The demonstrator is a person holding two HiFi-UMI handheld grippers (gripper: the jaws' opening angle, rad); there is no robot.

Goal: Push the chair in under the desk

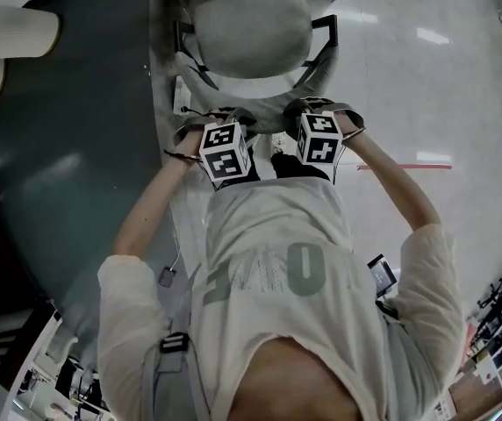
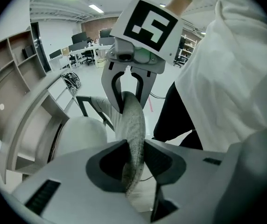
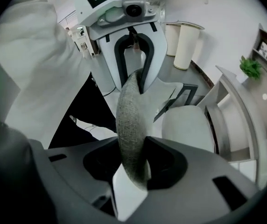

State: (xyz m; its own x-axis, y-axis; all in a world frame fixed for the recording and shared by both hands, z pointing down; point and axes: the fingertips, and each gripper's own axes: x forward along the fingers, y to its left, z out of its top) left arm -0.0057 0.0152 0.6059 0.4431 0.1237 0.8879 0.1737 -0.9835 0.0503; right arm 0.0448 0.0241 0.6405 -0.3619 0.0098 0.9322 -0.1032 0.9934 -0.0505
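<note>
The grey office chair stands before me, its seat (image 1: 249, 29) partly under the edge of the dark curved desk (image 1: 67, 147). Its fabric backrest's top edge (image 1: 268, 119) lies just in front of my body. My left gripper (image 1: 223, 121) is shut on that edge left of centre, and the grey fabric (image 2: 133, 125) is pinched between its pads (image 2: 133, 160). A hand's width to the right, my right gripper (image 1: 321, 110) is shut on the same edge (image 3: 131, 120), which runs between its pads (image 3: 132, 164). The seat (image 2: 80, 134) (image 3: 189, 125) shows beyond the jaws in both gripper views.
The desk's curved front and shelving (image 2: 31, 120) (image 3: 245, 106) rise beside the seat. Two white bins (image 3: 185, 38) stand on the floor, and a small green plant (image 3: 251, 66) sits on the desk. Further desks and chairs (image 2: 84, 45) fill the far room. A red floor line (image 1: 405, 167) runs to my right.
</note>
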